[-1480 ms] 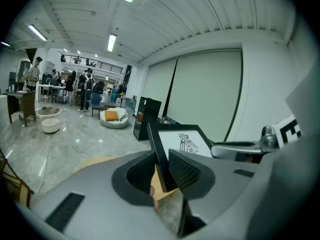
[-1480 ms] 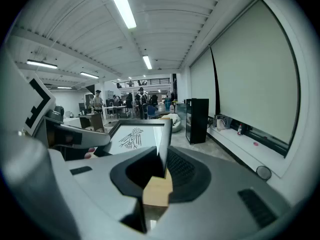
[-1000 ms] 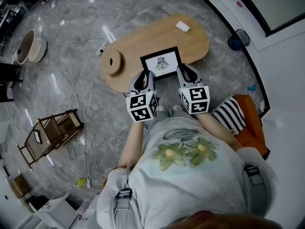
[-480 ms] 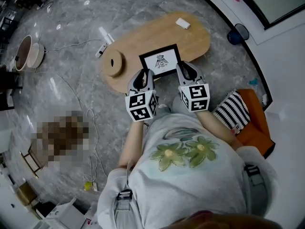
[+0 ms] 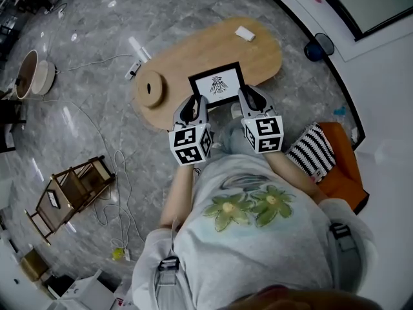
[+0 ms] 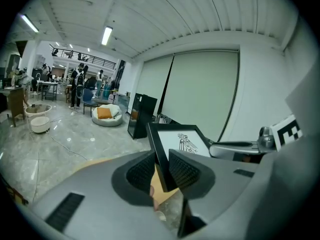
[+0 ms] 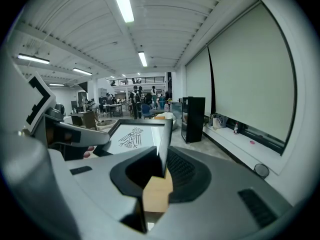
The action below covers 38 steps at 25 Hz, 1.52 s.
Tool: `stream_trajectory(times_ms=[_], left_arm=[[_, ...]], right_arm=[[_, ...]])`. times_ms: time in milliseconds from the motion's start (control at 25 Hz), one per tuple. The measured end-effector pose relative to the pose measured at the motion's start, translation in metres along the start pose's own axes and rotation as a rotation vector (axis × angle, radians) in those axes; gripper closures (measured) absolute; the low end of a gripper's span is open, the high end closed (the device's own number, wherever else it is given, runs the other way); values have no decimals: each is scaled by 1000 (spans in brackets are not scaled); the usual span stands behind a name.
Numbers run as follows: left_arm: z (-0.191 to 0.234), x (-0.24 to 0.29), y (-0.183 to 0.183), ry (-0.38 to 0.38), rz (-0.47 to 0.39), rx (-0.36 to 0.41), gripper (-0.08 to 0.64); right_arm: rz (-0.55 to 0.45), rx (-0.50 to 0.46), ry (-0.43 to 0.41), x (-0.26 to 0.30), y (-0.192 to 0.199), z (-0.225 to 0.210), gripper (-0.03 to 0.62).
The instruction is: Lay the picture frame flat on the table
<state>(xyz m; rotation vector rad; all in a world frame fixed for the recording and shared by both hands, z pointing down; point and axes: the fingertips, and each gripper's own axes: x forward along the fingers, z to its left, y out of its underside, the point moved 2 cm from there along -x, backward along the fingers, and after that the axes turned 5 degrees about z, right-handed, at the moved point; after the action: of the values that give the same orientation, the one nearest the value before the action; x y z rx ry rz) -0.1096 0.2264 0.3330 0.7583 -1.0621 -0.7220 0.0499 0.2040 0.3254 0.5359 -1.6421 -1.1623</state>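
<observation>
little has shifted since a second ago: the picture frame (image 5: 217,82) sits at almost the same spot over the near edge of the table (image 5: 193,50), printed side up, and both of your grippers stay on it. your left gripper (image 6: 162,171) has its jaws pinching the black moulding of the frame's left side near the corner closest to you. your right gripper (image 7: 161,171) has its jaws clamped on the right side in the same way.

from the head view the frame looks close to flat, but i cannot tell whether its back already rests on the wood or hangs just above it.

my judgement is that you are in the last part of the lowering, so keep both sides at the same height and bring them down together. if one side leads, the frame will twist in the pads. let the far edge meet the table first, then ease the near edge down rather than dropping it. the near edge lies close to the table's rim, so nudge the frame a little further in before you let go. spread the jaws only once the frame bears its own weight, and draw both grippers straight back so the pads do not drag it. the round wooden piece (image 5: 151,86) and the small white object (image 5: 245,34) are well apart from it.
</observation>
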Motion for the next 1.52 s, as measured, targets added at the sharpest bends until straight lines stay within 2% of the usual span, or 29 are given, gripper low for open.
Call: stream_trajectory(times_ms=[320, 800, 1520], left_arm=[[4, 33, -14, -24, 7, -16, 460], [-13, 117, -58, -52, 13, -23, 460], [-8, 191, -80, -191, 48, -90, 459]], right_arm=[[2, -12, -27, 31, -12, -21, 518], [13, -20, -60, 92, -46, -92, 518], [69, -46, -210, 176, -62, -143, 518]])
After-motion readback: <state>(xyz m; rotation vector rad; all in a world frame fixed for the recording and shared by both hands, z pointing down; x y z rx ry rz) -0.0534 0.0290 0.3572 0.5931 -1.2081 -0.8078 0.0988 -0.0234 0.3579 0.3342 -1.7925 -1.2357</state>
